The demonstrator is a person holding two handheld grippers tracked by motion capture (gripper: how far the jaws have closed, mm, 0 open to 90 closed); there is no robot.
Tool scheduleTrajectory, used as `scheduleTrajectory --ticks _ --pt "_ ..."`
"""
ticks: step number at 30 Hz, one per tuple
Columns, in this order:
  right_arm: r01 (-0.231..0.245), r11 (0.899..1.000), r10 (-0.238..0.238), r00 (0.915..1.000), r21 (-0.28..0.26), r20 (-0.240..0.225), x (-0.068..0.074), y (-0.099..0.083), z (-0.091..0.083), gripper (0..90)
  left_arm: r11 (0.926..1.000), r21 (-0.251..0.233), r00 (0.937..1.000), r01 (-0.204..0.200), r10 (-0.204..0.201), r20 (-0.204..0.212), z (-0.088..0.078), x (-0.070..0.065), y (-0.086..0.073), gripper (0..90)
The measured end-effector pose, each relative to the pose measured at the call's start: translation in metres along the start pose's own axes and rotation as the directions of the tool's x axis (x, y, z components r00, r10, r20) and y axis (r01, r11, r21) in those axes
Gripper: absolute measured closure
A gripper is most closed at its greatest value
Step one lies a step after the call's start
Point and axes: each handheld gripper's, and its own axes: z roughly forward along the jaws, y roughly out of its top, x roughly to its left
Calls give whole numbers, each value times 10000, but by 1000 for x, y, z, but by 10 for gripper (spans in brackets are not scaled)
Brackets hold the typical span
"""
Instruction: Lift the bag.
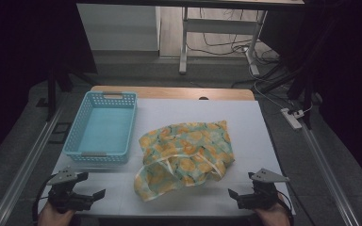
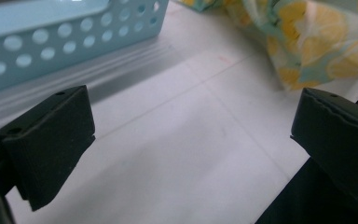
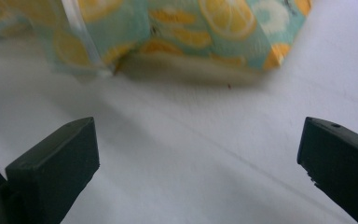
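Soft printed cloth bag [image 1: 185, 153], perforated plastic basket [image 1: 102, 127], matt white table cover [image 1: 245, 122] w/ wood edge

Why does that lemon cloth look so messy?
The lemon-print cloth lies crumpled in a heap on the white table, right of the empty blue basket, with its pale straps twisted over it. Nothing looks spilled or broken.

lemon-print cloth [image 1: 185, 153] crumpled flat mid-table, teal/yellow, white straps showing, just right of the basket [image 1: 102, 127]
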Motion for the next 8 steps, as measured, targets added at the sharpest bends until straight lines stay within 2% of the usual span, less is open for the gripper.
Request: scheduleTrajectory --ticks 3,5,8 --pt "-268 9992 274 9994 -283 189 -2 -2 -4 0 9999 -63 9999 153 -153 64 -1 2 -1 0" --pt "-390 9990 395 9990 -230 211 -3 -2 -5 0 9999 122 9999 116 -116 3 1 2 0 0" --pt "-316 9995 318 9991 -80 282 -2 -2 -3 0 9997 260 10000 -12 13 -60 3 0 1 0"
